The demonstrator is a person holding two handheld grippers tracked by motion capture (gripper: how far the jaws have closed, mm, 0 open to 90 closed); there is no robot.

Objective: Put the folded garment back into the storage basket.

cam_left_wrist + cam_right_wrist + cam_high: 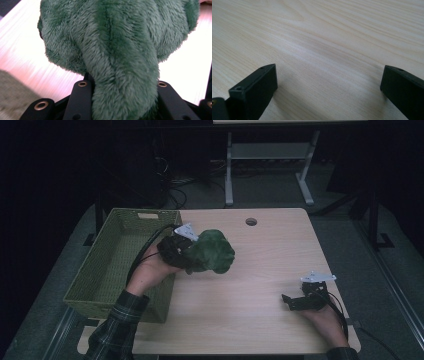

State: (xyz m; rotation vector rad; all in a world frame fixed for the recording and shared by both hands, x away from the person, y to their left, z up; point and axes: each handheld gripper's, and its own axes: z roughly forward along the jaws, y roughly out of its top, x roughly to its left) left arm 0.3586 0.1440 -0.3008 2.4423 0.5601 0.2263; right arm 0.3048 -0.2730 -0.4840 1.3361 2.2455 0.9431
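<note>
A green plush toy (212,251) hangs above the wooden table (260,255), just right of the basket. My left gripper (186,254) is shut on it; in the left gripper view the plush toy (117,50) bulges up between the two black jaws and hides their tips. My right gripper (289,301) rests low over the table's front right part, jaws spread wide. In the right gripper view the right gripper (329,82) has only bare wood between its fingers (259,85).
An olive woven basket (117,265) stands at the table's left edge, under my left forearm. A round cable hole (251,222) lies near the far edge. A metal table frame (267,165) stands on the floor beyond.
</note>
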